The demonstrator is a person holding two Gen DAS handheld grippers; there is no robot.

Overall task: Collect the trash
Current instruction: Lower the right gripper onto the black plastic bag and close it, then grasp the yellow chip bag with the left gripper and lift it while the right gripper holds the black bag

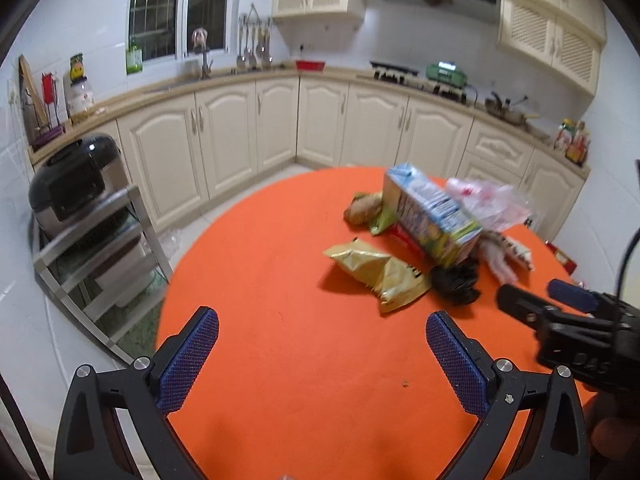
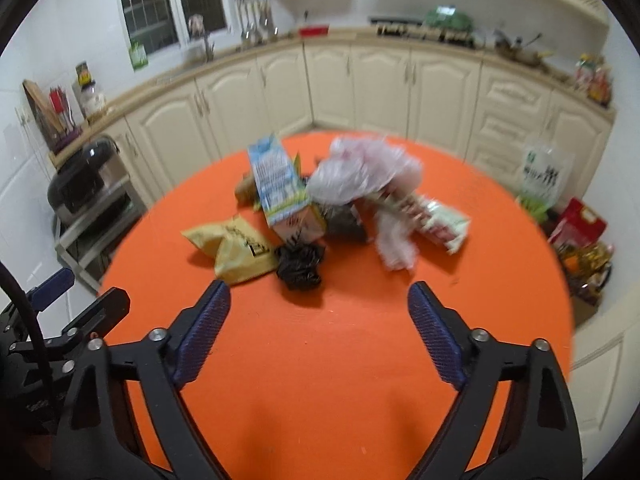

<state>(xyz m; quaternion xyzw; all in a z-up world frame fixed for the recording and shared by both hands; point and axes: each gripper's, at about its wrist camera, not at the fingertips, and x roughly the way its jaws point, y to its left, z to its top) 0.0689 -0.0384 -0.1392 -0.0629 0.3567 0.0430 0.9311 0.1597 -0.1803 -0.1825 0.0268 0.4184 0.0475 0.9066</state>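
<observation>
Left wrist view: the left gripper (image 1: 322, 354) hangs over the round orange surface (image 1: 280, 400) with its jaws spread wide and nothing between them. The trash lies heaped past the fingertips, and the carton (image 1: 430, 216) serves as landmark: it lies tipped on its side in the heap's middle. Just in front of the carton lies the yellow snack bag (image 1: 376, 272), with a crumpled black bag (image 1: 456, 286) beside it; behind the carton sits a brown lump I cannot identify, and a clear plastic bag (image 1: 490, 200) rises at its far side. The right gripper (image 1: 560, 308) enters from the right, near the black bag. The heap seems gathered centrally, probably so either hand can reach it.

Right wrist view: the right gripper (image 2: 320, 328) is also well open and empty, aimed at the black bag (image 2: 300, 264), which lies just in front of the carton (image 2: 280, 188). The yellow snack bag (image 2: 232, 248) lies left of the carton, the clear plastic bag (image 2: 360, 172) and a wrapper (image 2: 436, 220) to its right. Bare orange cloth lies between jaws and heap, so the approach looks free; the surface's edge stays well away from the trash.
</observation>
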